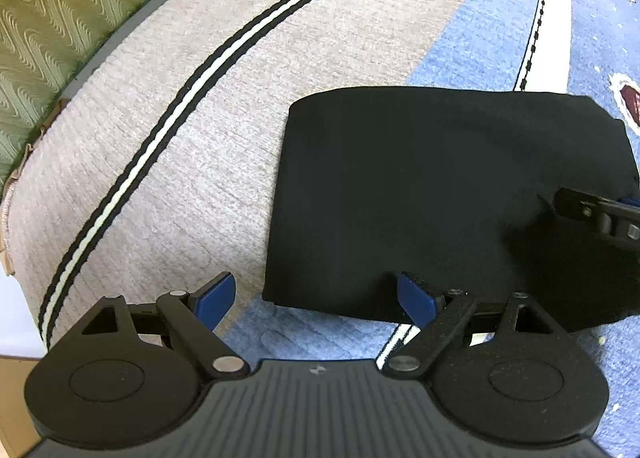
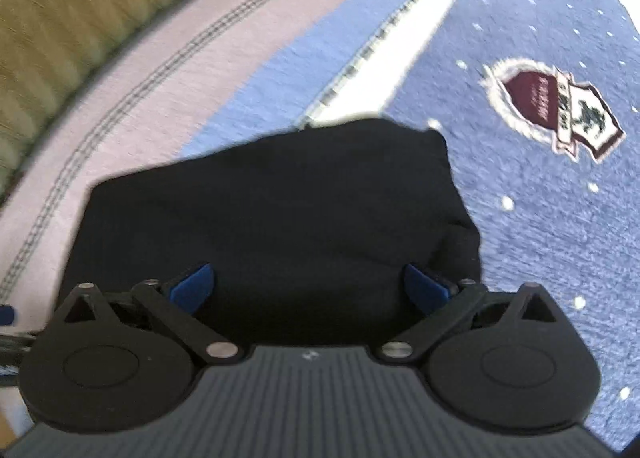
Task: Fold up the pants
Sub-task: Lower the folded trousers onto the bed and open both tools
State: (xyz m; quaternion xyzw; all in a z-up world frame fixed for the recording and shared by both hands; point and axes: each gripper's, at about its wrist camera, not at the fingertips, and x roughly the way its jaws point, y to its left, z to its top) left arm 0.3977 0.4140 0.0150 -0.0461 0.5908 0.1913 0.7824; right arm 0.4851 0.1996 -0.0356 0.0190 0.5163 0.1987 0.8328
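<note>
Left wrist view shows one pair of black pants [image 1: 440, 194], folded into a rectangle, lying on a striped bed cover [image 1: 200, 138]. Two claws hover with jaws spread wide and empty: left claw [image 1: 316, 302] at its near edge, right claw [image 2: 308, 286] over it.

A bed [image 1: 200, 138] with a grey, blue and crest-patterned cover carries the folded black pants [image 1: 440, 194], lying flat across its stripes.

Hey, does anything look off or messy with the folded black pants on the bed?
Mostly tidy. The black pants lie folded flat, left edge straight. Only their right end looks lumpy and uneven, not square. Nothing spilled or damaged.
</note>
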